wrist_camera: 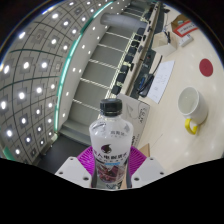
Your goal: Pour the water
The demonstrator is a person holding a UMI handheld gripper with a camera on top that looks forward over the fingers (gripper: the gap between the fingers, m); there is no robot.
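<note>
A clear plastic bottle (112, 140) with a black cap and a dark printed label stands upright between my fingers. My gripper (112, 162) is shut on the bottle, with the purple pads (87, 157) pressed against both sides of its label. The bottle is lifted above the table. Beyond it to the right sits a white mug (192, 104) with a yellow handle on the pale table (165, 90), well apart from the bottle.
A red round coaster (207, 67) lies beyond the mug. Boxes and clutter (178, 28) stand at the far end of the table. A dark keyboard-like item (148, 78) lies along the table's left edge. A perforated panel with a green strip (40, 70) rises on the left.
</note>
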